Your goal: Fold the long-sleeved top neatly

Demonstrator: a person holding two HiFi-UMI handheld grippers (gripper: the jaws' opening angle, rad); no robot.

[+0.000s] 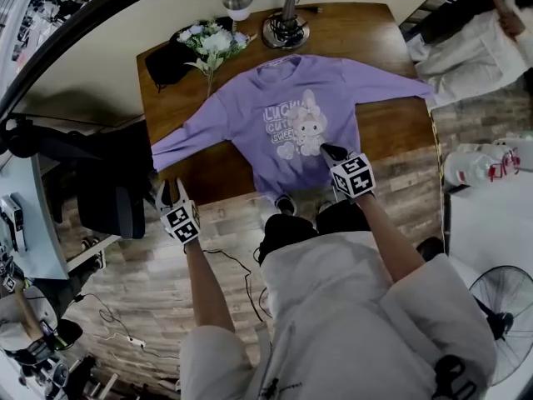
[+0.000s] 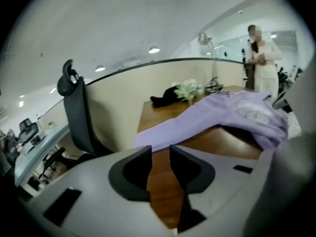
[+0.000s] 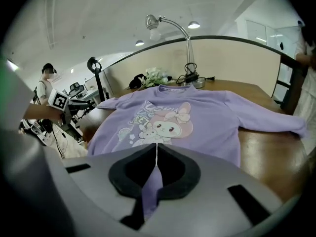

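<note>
Head view: the purple long-sleeved top (image 1: 275, 107) lies face up on the wooden desk (image 1: 391, 132). Its collar is toward the far edge and its hem at the near edge, with the sleeves spread toward the left and right edges. The right gripper (image 1: 332, 152) sits on the hem at the middle of the near edge. The left gripper (image 1: 171, 189) hangs just off the near-left corner, short of the left sleeve (image 1: 187, 136) cuff.

Left gripper view: the jaws stand apart with only bare wood showing between them. The sleeve lies just ahead, its long axis running away to the right toward the body.

Right gripper view: the jaws are pressed together on a pinch of hem fabric, and the body stretches ahead.

The left hand is nearer the cuff, so that sleeve looks like its next target.
</note>
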